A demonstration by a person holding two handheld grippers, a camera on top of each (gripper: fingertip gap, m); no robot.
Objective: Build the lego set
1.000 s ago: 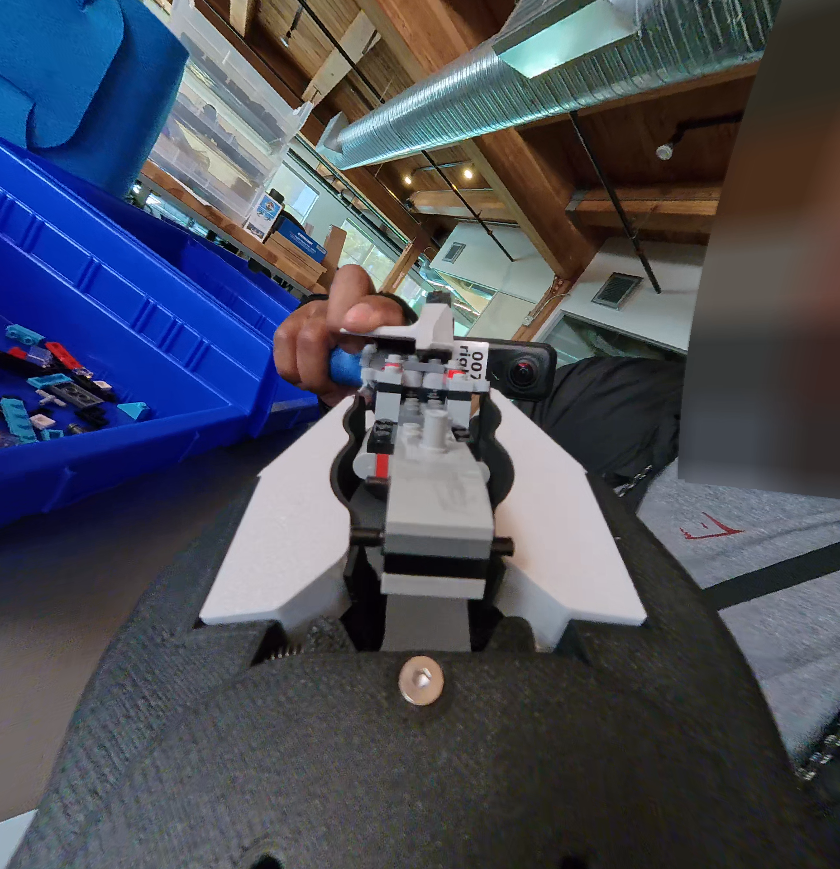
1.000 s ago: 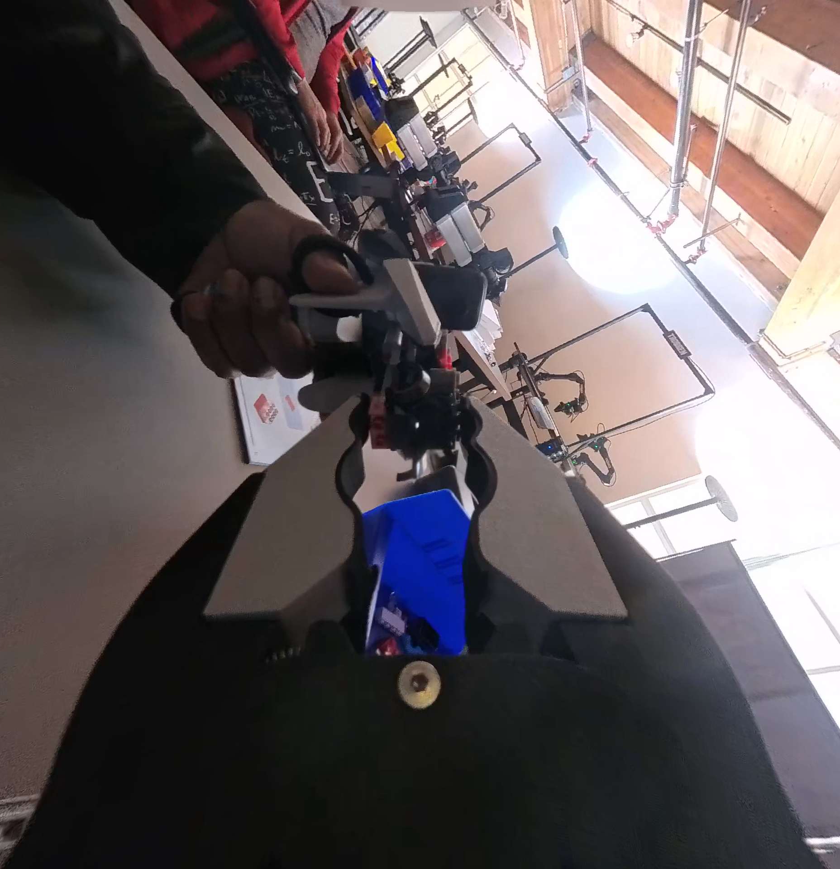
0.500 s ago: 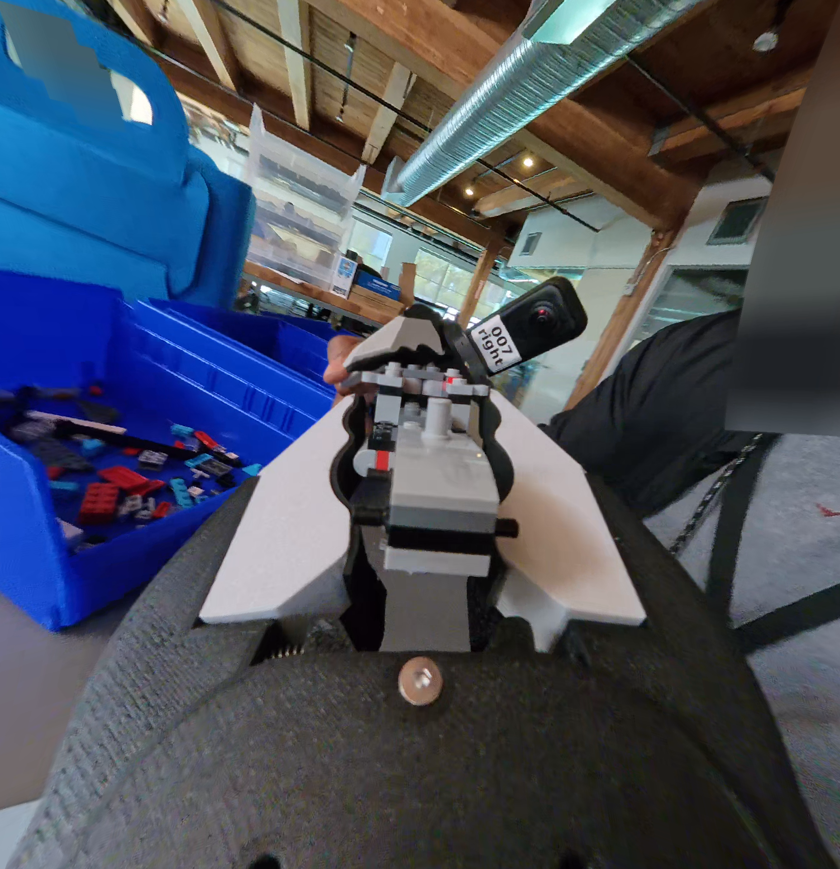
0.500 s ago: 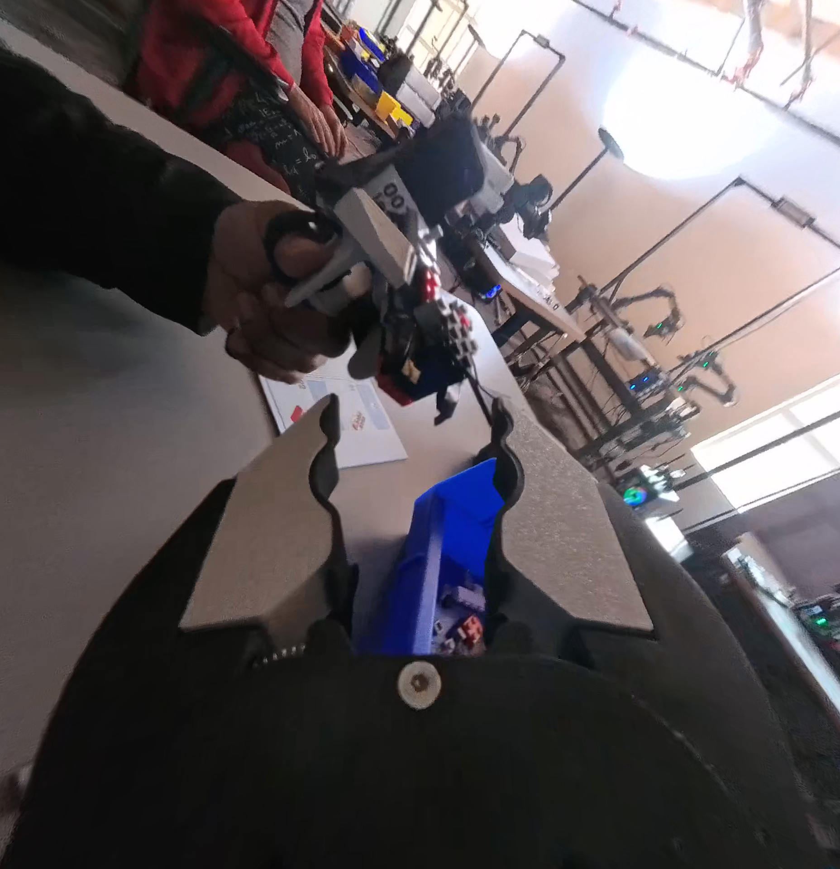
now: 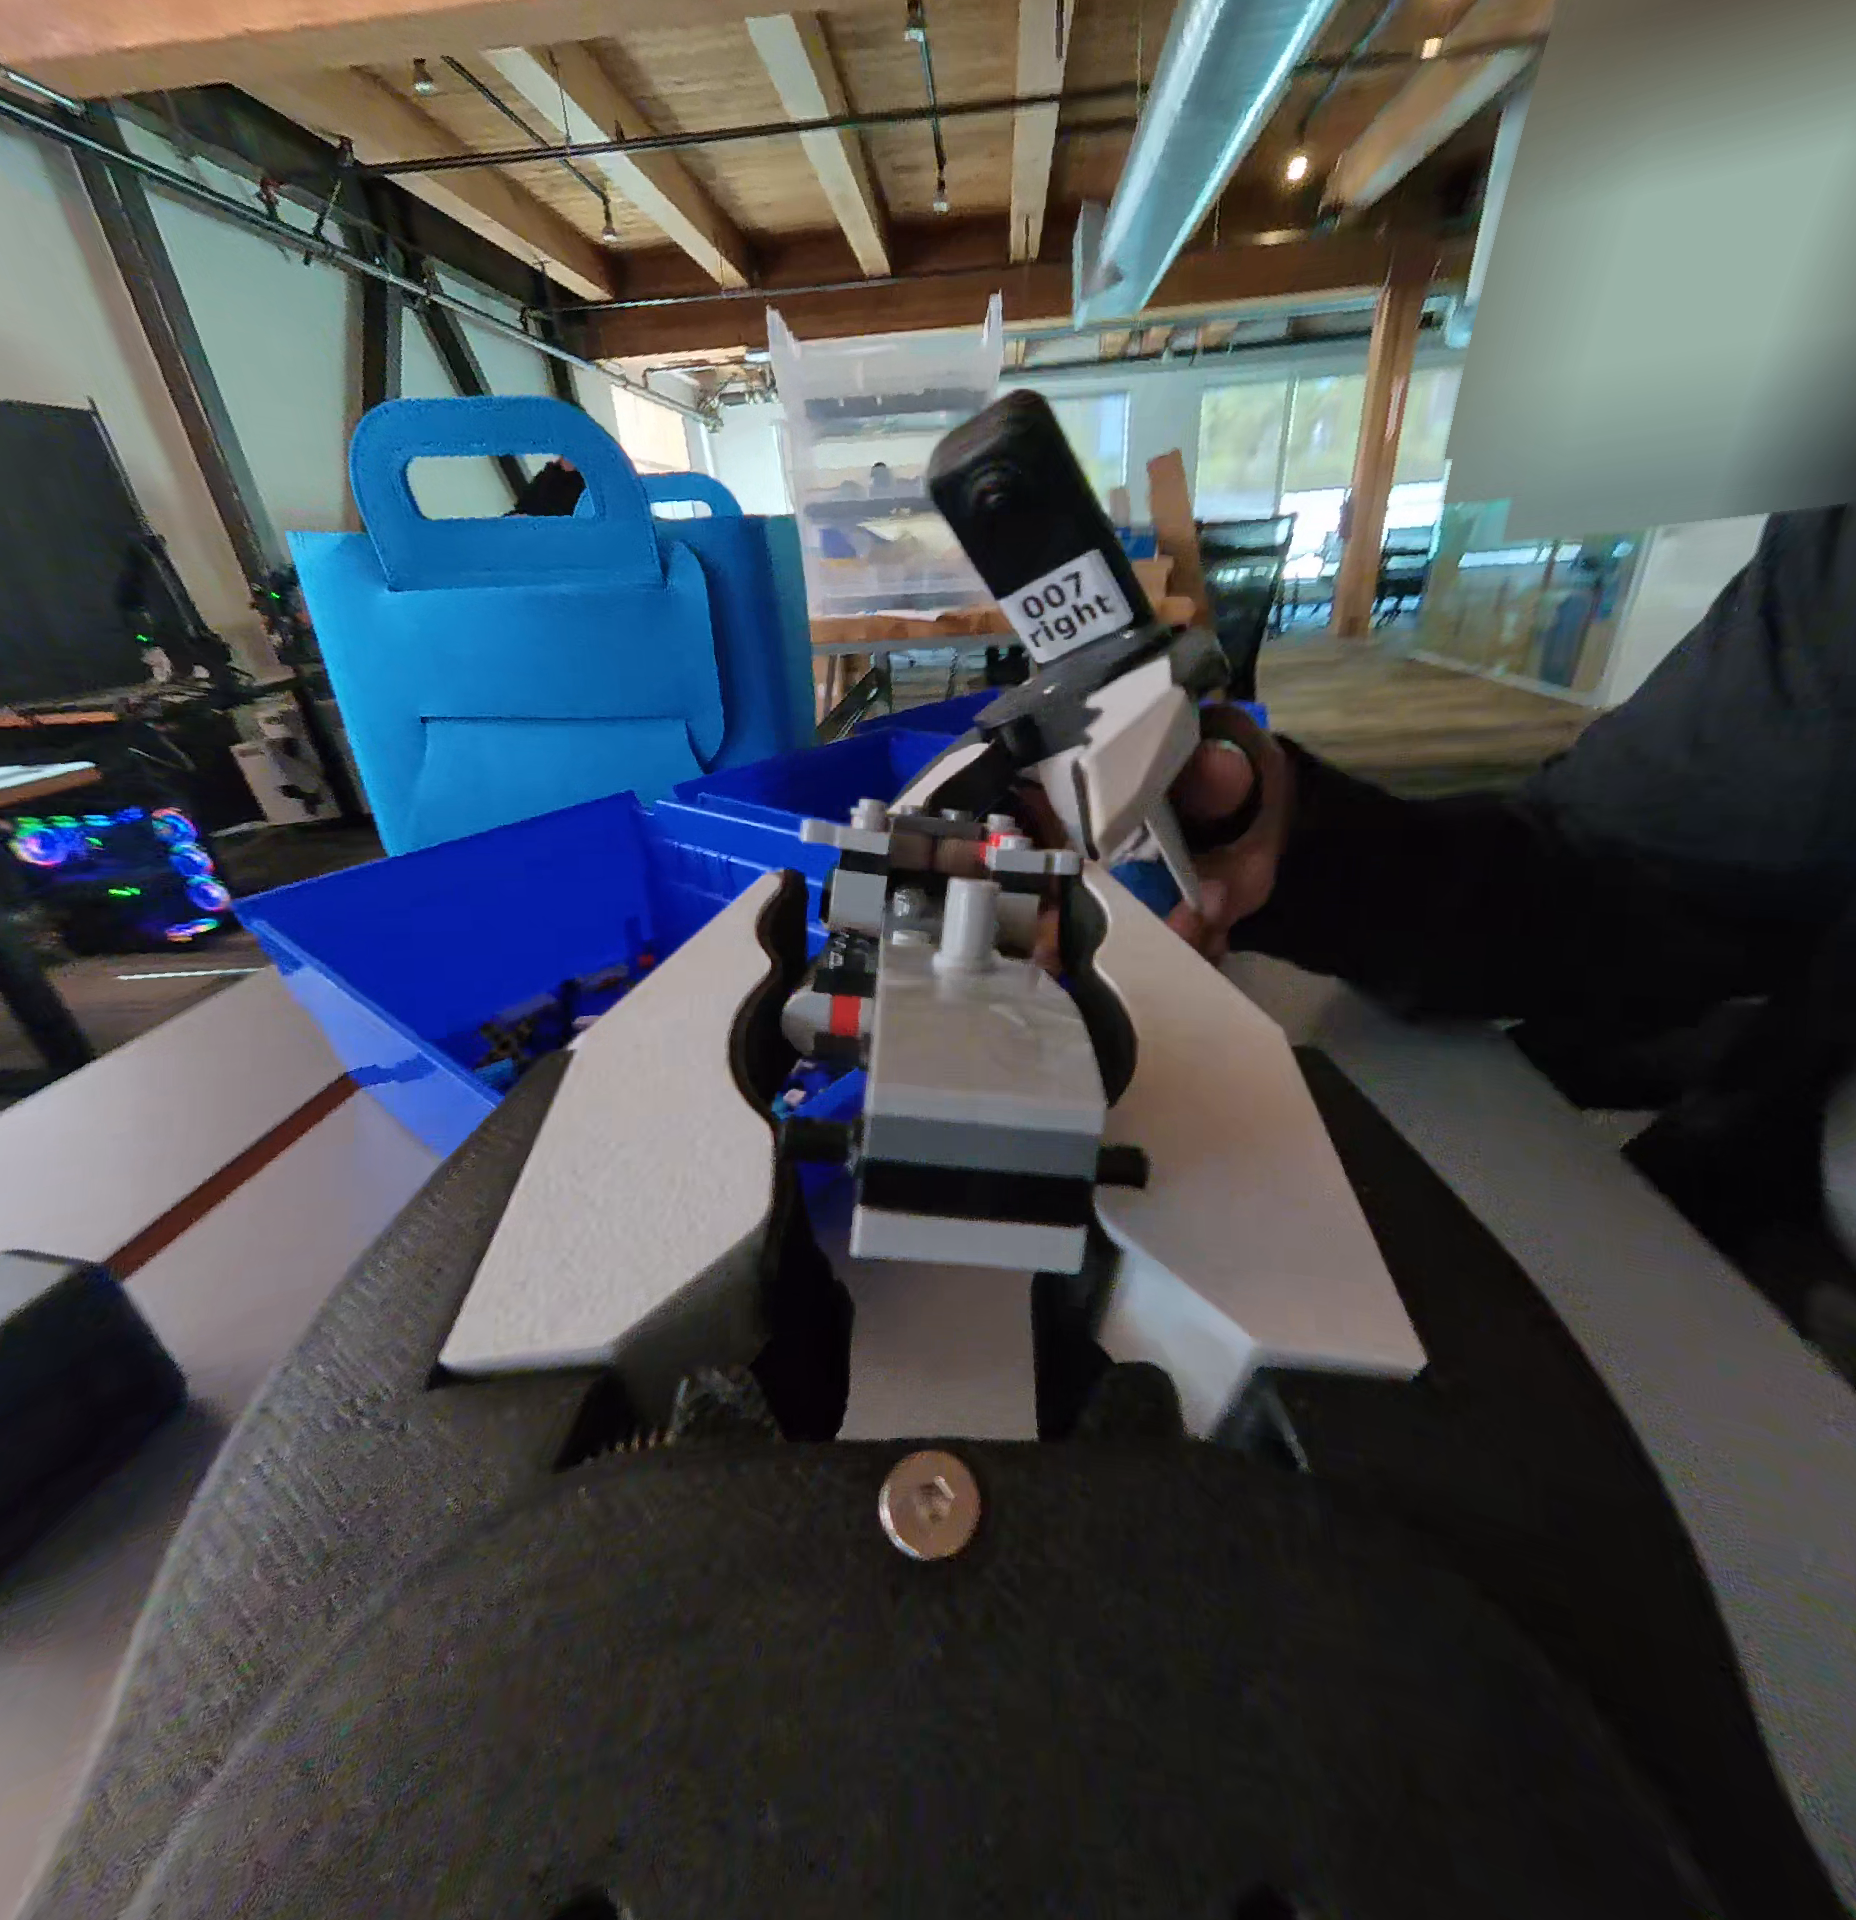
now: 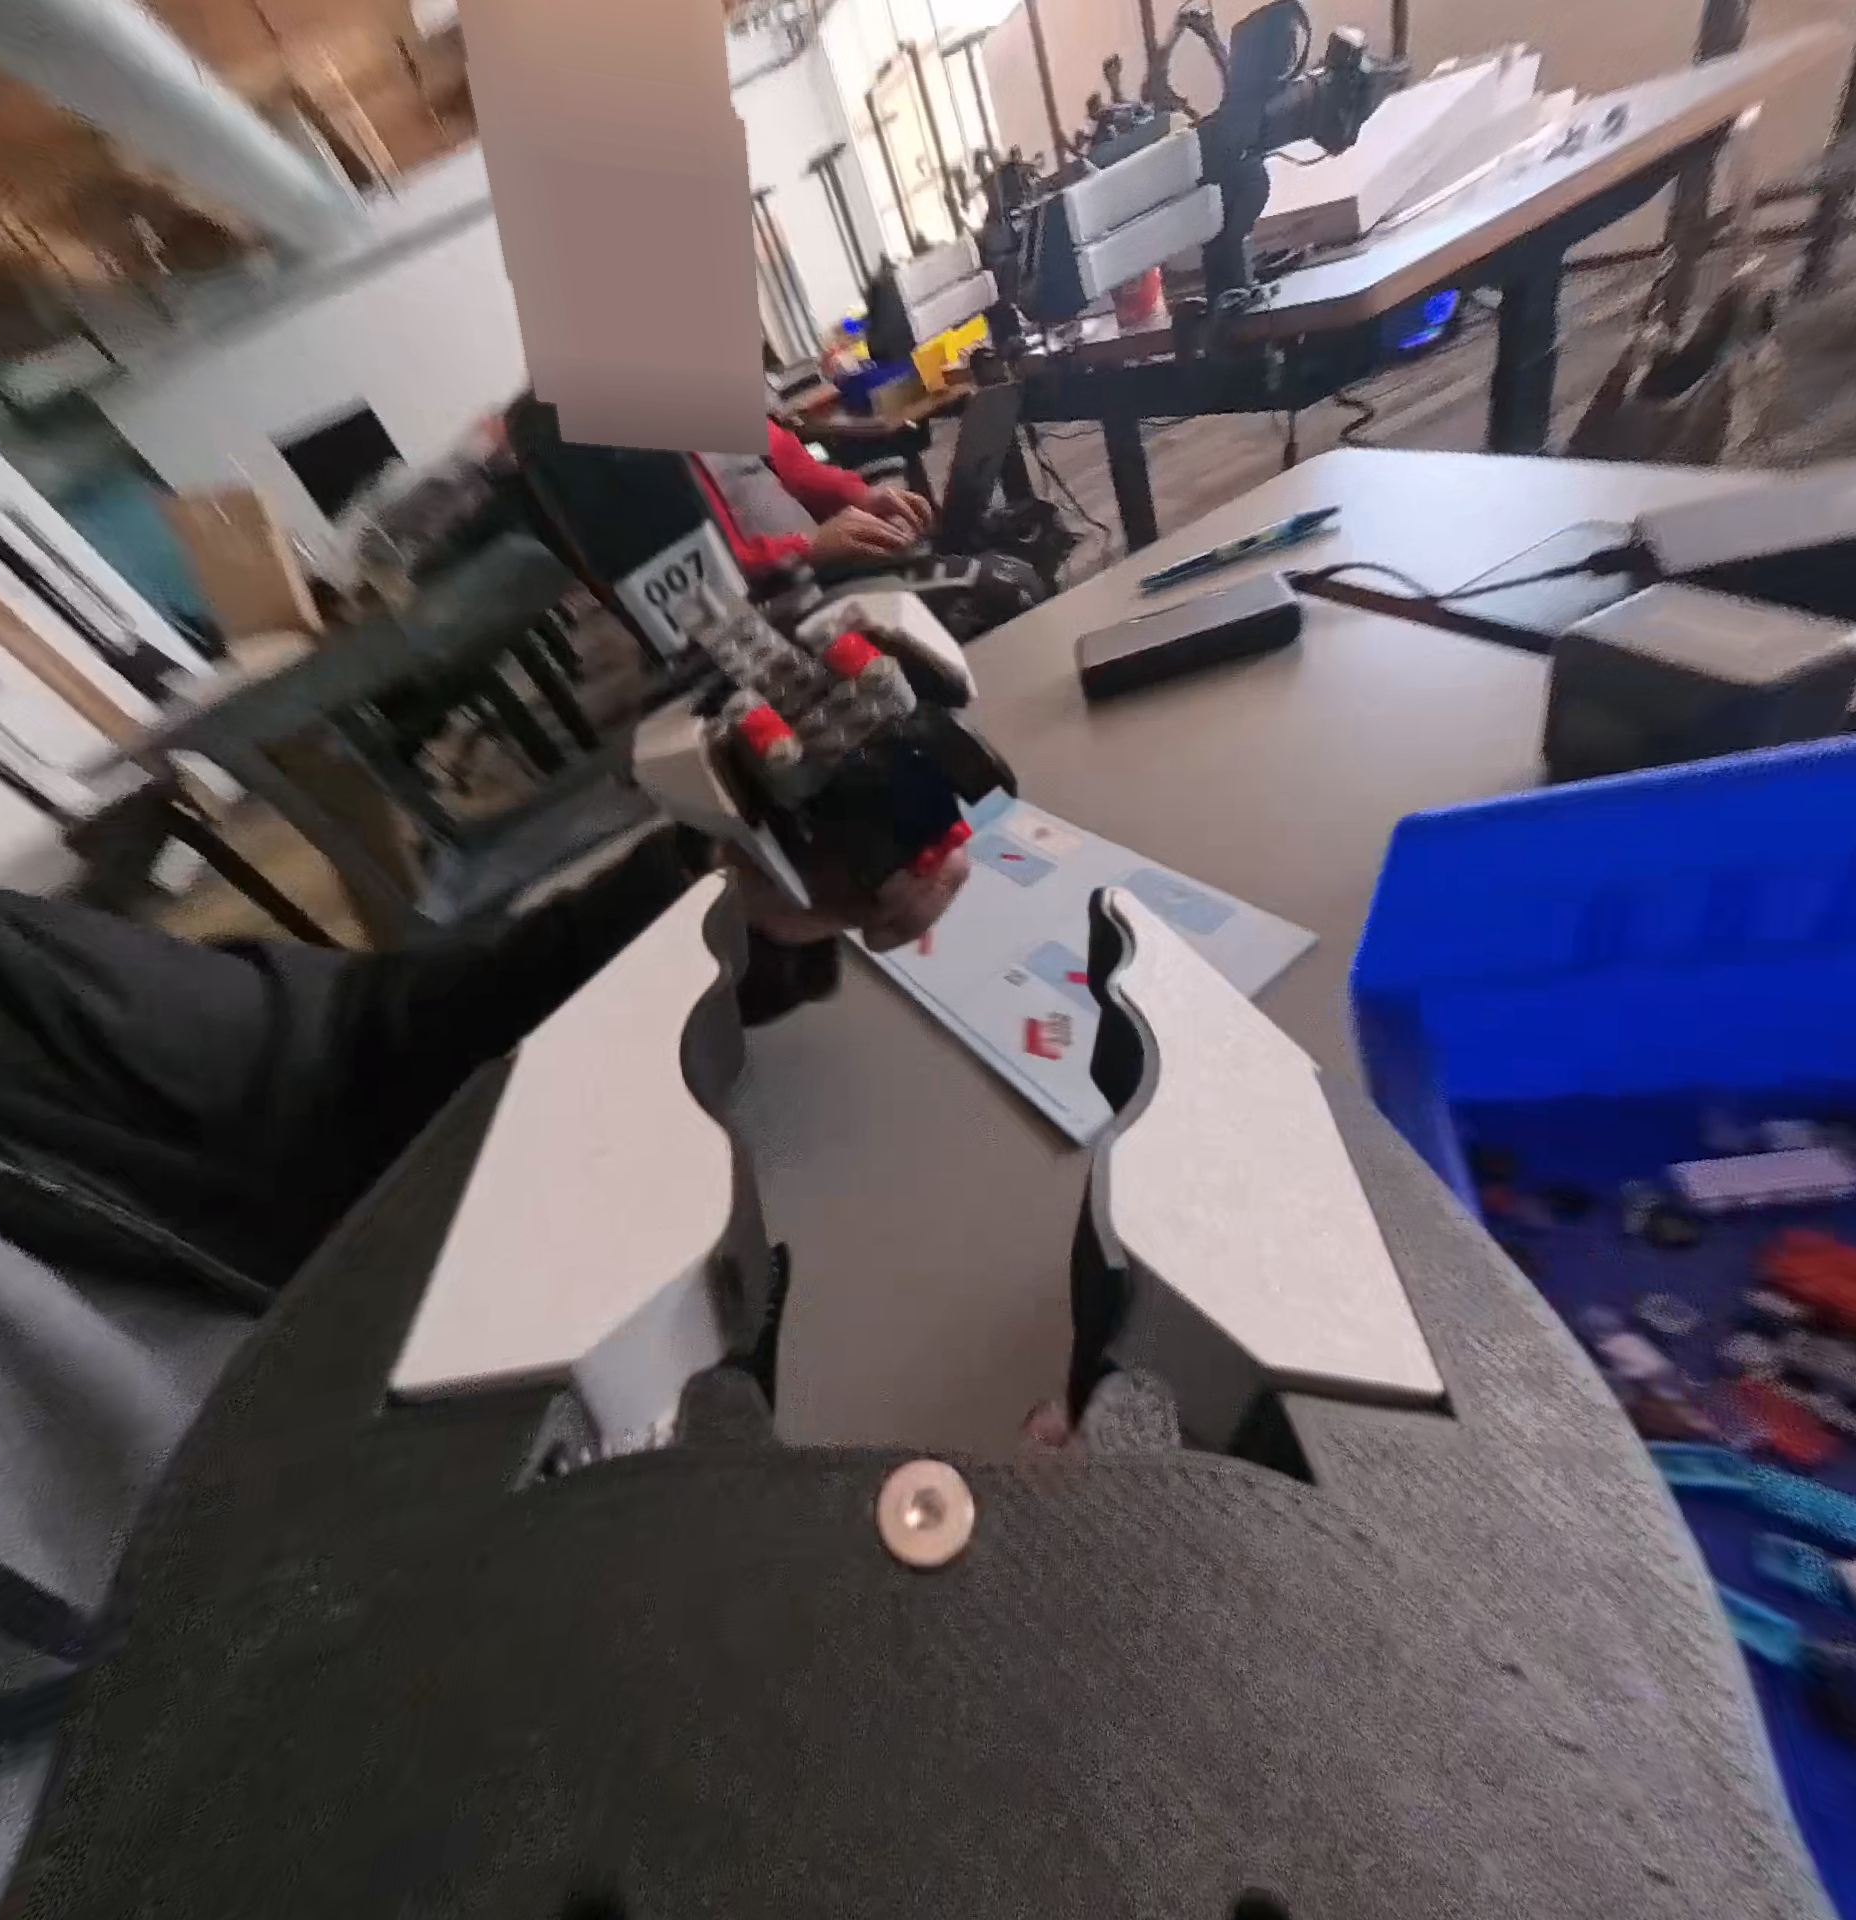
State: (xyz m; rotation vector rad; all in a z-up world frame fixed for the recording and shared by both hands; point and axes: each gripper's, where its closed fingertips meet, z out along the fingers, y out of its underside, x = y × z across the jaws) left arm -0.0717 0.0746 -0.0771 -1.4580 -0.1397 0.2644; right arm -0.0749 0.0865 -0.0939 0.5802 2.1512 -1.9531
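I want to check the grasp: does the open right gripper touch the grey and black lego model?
Apart. In the right wrist view, the right gripper is open and empty, with a visible gap to the lego model.

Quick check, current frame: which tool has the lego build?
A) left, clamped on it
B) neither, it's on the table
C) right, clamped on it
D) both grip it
A: the left tool is shut on the grey lego build, while the right tool is open with only the table and instruction sheet showing between its fingers.
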